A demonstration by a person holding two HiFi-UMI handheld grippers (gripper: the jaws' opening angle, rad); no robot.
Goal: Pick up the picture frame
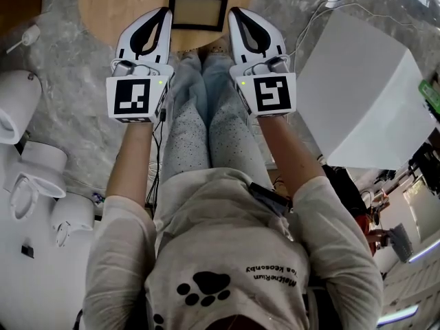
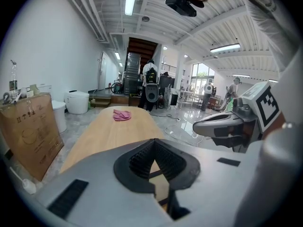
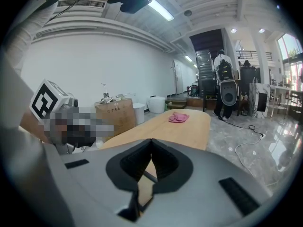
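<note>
The picture frame (image 1: 198, 10), a black border round a tan panel, lies flat at the near end of the oval wooden table (image 1: 110, 5). My left gripper (image 1: 163, 14) hovers just left of the frame and my right gripper (image 1: 234, 12) just right of it. Both are shut and hold nothing. In the left gripper view the jaws (image 2: 152, 142) meet in a point; through the gap below them a dark strip of the frame (image 2: 157, 173) shows. The right gripper view shows the same: shut jaws (image 3: 150, 141) over a strip of frame (image 3: 151, 176).
A pink cloth (image 2: 121, 115) lies far down the table. A cardboard box (image 2: 28, 131) stands on the floor left of the table, a large white box (image 1: 364, 95) at the right. White appliances (image 1: 27, 177) and a cable (image 1: 316, 12) are on the floor. People stand by the stairs (image 2: 150, 74).
</note>
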